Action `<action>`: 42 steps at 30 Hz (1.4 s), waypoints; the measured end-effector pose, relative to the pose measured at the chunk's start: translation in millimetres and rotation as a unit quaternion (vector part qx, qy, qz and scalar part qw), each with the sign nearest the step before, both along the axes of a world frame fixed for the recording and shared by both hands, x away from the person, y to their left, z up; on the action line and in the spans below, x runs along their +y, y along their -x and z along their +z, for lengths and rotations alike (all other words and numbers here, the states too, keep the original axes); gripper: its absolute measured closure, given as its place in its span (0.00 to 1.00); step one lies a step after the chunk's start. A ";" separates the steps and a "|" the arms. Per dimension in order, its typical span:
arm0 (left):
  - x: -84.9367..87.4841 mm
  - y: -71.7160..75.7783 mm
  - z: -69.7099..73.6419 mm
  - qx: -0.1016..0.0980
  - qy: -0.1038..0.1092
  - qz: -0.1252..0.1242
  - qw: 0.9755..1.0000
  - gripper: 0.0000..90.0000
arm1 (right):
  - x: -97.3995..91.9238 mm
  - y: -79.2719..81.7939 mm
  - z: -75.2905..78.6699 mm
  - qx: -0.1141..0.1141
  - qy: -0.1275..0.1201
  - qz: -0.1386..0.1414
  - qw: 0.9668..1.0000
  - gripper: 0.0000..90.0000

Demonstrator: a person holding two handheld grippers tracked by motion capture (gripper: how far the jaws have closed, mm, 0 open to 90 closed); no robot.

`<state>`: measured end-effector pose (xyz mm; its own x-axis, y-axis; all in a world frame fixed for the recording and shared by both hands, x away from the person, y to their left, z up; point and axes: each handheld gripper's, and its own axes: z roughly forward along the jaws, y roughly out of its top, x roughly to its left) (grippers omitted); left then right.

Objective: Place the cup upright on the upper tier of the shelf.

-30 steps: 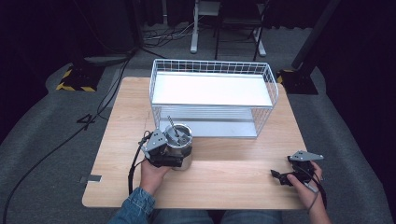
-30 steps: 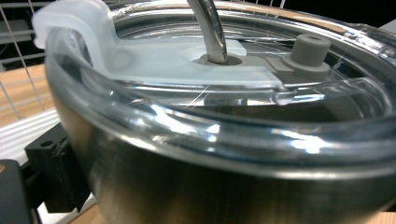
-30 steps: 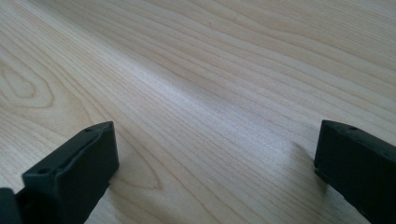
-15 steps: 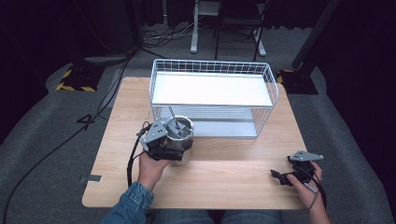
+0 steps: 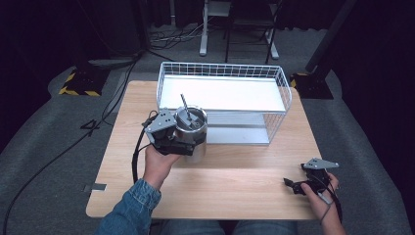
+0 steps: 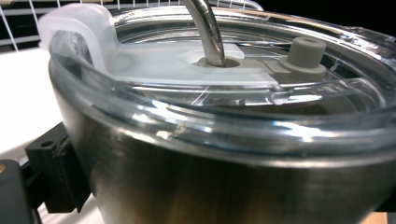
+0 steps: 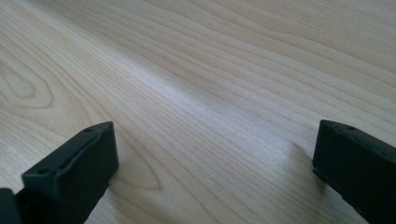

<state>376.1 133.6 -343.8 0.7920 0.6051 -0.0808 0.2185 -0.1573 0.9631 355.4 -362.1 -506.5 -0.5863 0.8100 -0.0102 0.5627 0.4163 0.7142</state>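
From the high view we see a wooden table (image 5: 235, 191) with a white wire basket (image 5: 222, 100) standing at its far side. Just in front of the basket's left end is a steel tumbler (image 5: 192, 128) with a clear lid and a metal straw (image 5: 185, 105) rising tilted from it. Our left gripper (image 5: 183, 144) is clamped around the tumbler's body, the left hand (image 5: 157, 164) behind it and a denim sleeve (image 5: 128, 209) running to the bottom edge; we cannot tell whether the tumbler stands on the table or is lifted just off it. In the left gripper view the tumbler (image 6: 224, 154) sits very close, one black jaw pressed against its wall at lower left; the lid (image 6: 224, 93) carries a frosted slider, the straw (image 6: 208, 30) passes through its hole, and a small grey plug (image 6: 306, 53) sits beside it. The basket's wires (image 6: 28, 23) show behind. Our right gripper (image 5: 293, 186) rests low at the table's near right corner, well apart from the tumbler, held by the right hand (image 5: 320, 193). In the right gripper view its jaws stand spread wide over bare wood (image 7: 210, 93), with nothing between them.
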 end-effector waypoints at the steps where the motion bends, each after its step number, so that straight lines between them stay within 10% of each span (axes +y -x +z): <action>1: -0.5 -0.4 2.9 -0.001 -0.001 0.001 1.000 0.03 | 0.1 0.2 0.0 -0.001 0.001 0.000 1.000 0.01; 42: -36.8 -71.4 104.2 -0.032 0.017 0.018 0.999 0.04 | 0.3 0.4 -0.1 0.000 0.000 -0.003 1.000 0.01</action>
